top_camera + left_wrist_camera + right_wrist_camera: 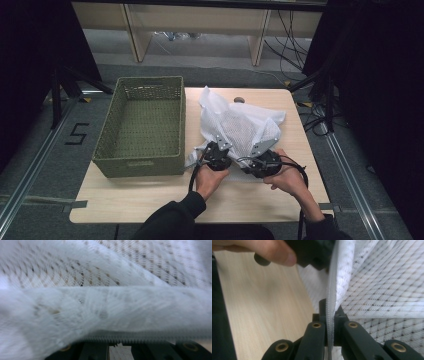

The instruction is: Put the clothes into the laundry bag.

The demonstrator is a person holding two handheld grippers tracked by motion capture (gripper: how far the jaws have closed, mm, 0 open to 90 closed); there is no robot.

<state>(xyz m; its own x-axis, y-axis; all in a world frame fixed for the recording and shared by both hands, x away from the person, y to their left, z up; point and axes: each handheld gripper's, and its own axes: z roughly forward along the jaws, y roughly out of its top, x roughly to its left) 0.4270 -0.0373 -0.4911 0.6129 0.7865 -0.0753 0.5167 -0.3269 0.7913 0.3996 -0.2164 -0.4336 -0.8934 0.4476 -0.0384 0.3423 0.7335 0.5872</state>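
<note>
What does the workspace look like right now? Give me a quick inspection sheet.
Surface: light wooden table, bare at the near edge.
Job's things: white mesh bag bunched on the table; its zipper edge is pinched.
Clutter: green woven basket at the left, nothing seen inside.
Grippers: left gripper and right gripper side by side at the bag's near edge, both shut on it.
Cables: black cables trail from the grippers.
Surroundings: grey floor, wooden frame behind, a "5" marking at the left.

Dim surroundings, blurred close-up mesh
</note>
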